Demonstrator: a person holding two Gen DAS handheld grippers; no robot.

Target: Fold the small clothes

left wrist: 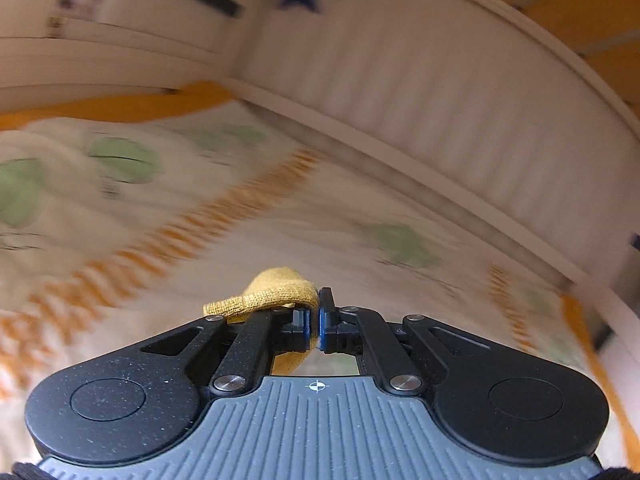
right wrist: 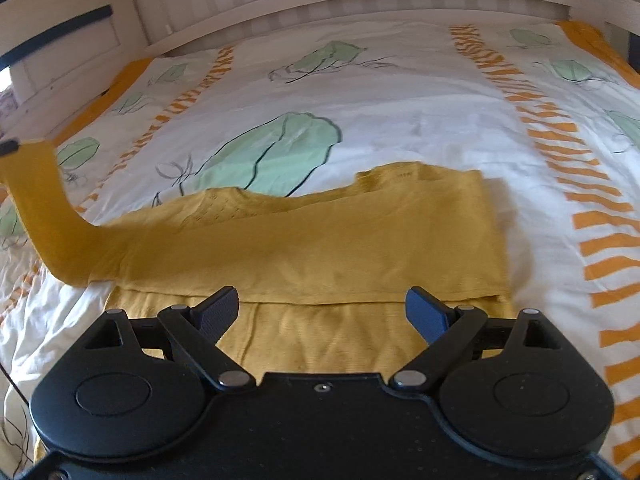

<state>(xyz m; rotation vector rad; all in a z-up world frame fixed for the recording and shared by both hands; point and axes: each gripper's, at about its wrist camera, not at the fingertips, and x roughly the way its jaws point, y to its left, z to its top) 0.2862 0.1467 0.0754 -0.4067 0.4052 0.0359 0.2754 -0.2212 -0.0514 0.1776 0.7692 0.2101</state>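
Mustard top (right wrist: pixel 320 236) partly folded on bedspread (right wrist: pixel 400 120). One sleeve (left wrist: pixel 276 294) lifted, pinched in left gripper (left wrist: pixel 315 320); not yet laid across. Right gripper (right wrist: pixel 322 312) wide, empty.

Below my jaws the bed (right wrist: pixel 400 92) carries a white duvet cover (right wrist: pixel 400 132) printed with green leaf shapes and orange dashed stripes, edged in mustard by the pale headboard (right wrist: pixel 320 0). A mustard-yellow garment (right wrist: pixel 320 240) lies flat on the cover, its near hem folded over. Left of the garment's body, one sleeve (right wrist: pixel 36 208) rises off the cover.
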